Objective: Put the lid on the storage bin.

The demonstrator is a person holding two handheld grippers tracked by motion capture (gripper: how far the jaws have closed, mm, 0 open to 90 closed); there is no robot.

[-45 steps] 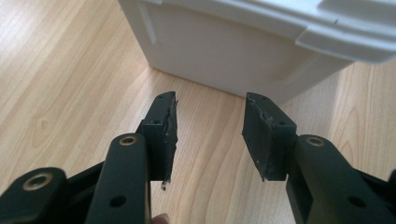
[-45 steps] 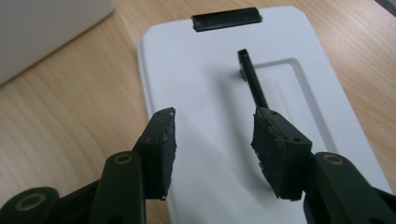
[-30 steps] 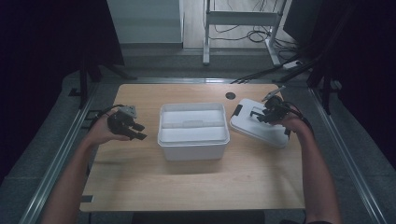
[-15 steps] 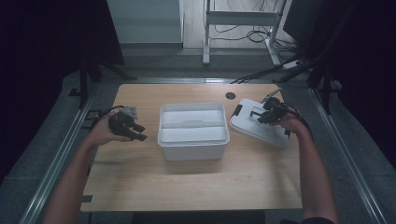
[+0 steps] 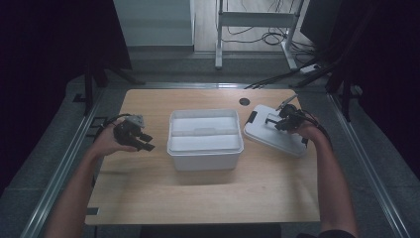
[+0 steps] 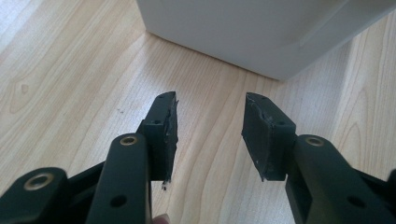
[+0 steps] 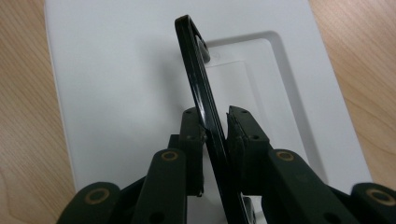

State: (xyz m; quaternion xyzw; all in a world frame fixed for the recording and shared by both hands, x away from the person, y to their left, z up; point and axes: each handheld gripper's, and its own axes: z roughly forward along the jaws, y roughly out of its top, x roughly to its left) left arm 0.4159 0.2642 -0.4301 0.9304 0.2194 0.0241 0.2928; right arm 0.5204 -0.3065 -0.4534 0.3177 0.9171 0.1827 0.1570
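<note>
Lid [image 5: 275, 133] of white plastic lies flat on the desk [image 5: 208, 196], just right of the open white bin [image 5: 205, 140] that stands at the desk's middle; its black handle [image 7: 201, 93] is raised from the recessed panel in the lid's top, standing on edge in the right gripper view; a small black clip shows at the lid's near-left corner in the high view. Right tool [image 5: 286, 119], held in the person's right hand, sits over the lid; its jaws have just been closing, and the handle is between them; in the right gripper view the two black pads stand against either face of the thin handle bar, so the tool is clenched on it. Left tool [image 5: 134, 138] is held in the left hand over the left part of the desk, well apart from the lid and a little left of the bin; in the left gripper view its jaws stand apart with bare wood between them, released and grasping nothing; the bin's white wall rises just beyond their tips. Bin is divided inside by a low white ridge across its middle, as the high view shows it.
</note>
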